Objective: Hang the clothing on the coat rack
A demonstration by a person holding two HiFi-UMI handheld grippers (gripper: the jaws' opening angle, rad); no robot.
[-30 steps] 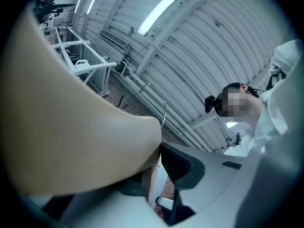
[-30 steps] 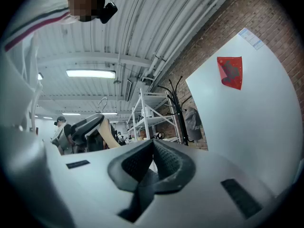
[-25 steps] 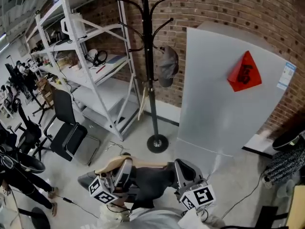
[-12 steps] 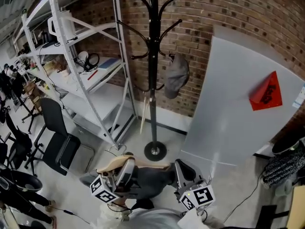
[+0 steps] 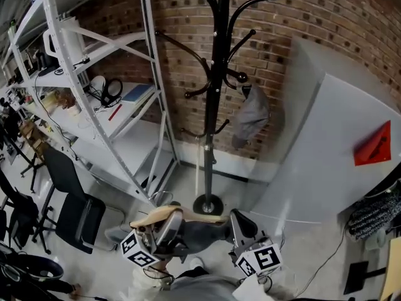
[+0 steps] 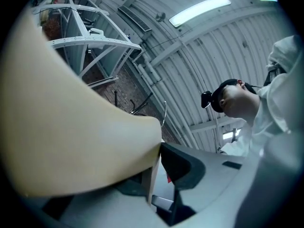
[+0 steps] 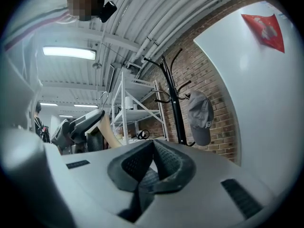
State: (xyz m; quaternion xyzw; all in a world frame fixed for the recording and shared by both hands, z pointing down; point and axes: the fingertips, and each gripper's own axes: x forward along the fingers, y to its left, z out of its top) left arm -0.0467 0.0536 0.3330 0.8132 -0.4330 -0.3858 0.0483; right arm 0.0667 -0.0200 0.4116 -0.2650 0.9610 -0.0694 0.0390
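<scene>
The black coat rack stands before the brick wall, its round base on the floor, and a grey cap hangs from one hook. At the bottom of the head view my left gripper is shut on the end of a beige wooden hanger. A dark garment hangs between the two grippers. My right gripper is shut on that garment. In the left gripper view the hanger fills the left side beside the gripper. The right gripper view shows its pads meeting over dark cloth, with the rack and cap ahead.
A white metal shelving unit loaded with small items stands left of the rack. A black office chair sits lower left. A large grey panel with a red triangle leans on the wall to the right.
The head view has swung up and closer to the coat rack, which now looms larger and further right. Both grippers keep their hold and their place in view.
</scene>
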